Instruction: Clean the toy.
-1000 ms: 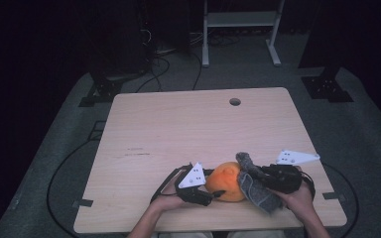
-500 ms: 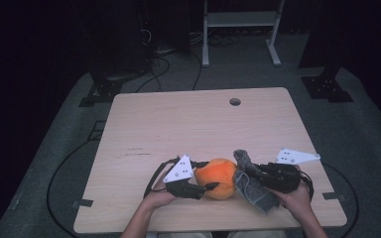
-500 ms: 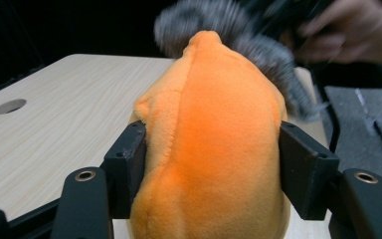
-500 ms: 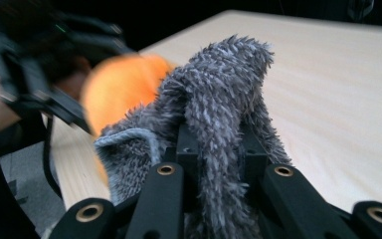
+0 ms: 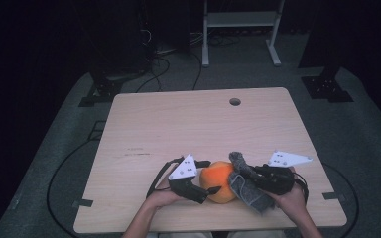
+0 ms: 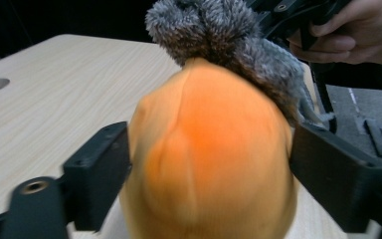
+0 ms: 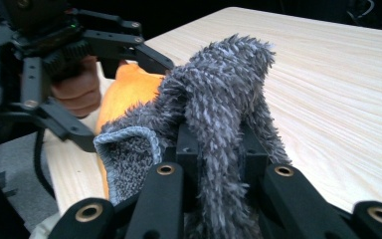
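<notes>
Here we are at the near edge of the wooden table, and the orange ball sits right between the two hands. It is round, soft-looking, a bright orange cloth surface with faint seams or creases running up it – in the left gripper view it bulges like a stuffed fabric ball. Draped over its far side is the grey fuzzy cloth, shaggy pile on the outside, a shorter knit texture on the inside where a hemmed edge folds open.

The left gripper has just been spreading its jaws, and now they stand wide, one on each side of the ball. The ball is between them; the pads sit just beside or against its flanks, and whether they press on it I cannot tell for sure – the fabric shows no dent.

The right gripper is clamped tight on the grey cloth. In the right gripper view its two black jaws are pinched together with the shaggy pile squeezed between them and spilling over both sides.

The cloth touches the ball's top and right side in the high view. The ball rests on the table, close to the person's edge, slightly right of centre.
</notes>
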The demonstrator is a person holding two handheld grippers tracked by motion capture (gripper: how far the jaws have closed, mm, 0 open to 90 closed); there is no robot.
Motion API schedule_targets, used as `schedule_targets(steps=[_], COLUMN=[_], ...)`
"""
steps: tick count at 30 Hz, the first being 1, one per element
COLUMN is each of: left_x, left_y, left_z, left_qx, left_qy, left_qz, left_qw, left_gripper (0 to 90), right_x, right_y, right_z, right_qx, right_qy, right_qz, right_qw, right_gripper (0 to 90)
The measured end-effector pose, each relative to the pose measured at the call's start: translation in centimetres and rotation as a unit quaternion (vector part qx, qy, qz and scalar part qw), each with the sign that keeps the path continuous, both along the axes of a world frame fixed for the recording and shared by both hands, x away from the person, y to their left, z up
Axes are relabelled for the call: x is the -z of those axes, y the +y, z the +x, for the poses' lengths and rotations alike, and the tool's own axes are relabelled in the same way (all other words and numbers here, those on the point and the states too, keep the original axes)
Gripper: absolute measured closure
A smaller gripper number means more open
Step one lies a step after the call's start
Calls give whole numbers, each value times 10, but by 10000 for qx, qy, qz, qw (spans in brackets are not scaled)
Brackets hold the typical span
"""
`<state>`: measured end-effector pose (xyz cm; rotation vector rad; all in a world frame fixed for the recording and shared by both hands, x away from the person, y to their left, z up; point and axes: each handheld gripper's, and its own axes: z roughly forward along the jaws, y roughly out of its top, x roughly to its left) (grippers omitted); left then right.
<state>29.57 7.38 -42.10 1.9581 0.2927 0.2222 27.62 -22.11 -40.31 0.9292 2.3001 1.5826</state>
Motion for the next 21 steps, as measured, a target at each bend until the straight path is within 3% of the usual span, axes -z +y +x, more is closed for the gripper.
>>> schedule_targets(steps=[4,5,8,11,14,16,18,21], left_x=[10,11,12,3,-6,-10,-8,-2], left_y=[-5,-6,-8,-10,-7,-5,-3,-3], left_z=[4,4,0,-4,-6,-7,-7,-5], left_qx=[44,64,3,-6,-42,-67,-65,-36], left_qy=[231,201,-71,-152,-233,-295,-267,-164], left_qz=[15,8,-18,-56,-131,-24,17,116], left_qw=[9997,9998,10000,9999,9996,9995,9996,9998], left_gripper=[108,115,256,332,349,350,350,337], right_x=[2,2,4,0,-12,-17,-17,-6], right_y=[-2,-2,-5,-8,-5,1,7,10], right_z=[2,2,2,1,-6,-9,-9,-5], right_qx=[6,25,92,142,61,-39,-98,-49], right_qy=[17,26,24,-39,-220,-327,-358,-231], right_qz=[28,22,-4,9,109,81,-4,-256], right_qw=[10000,10000,10000,9999,9997,9994,9993,9994], right_gripper=[763,763,763,764,765,765,765,765])
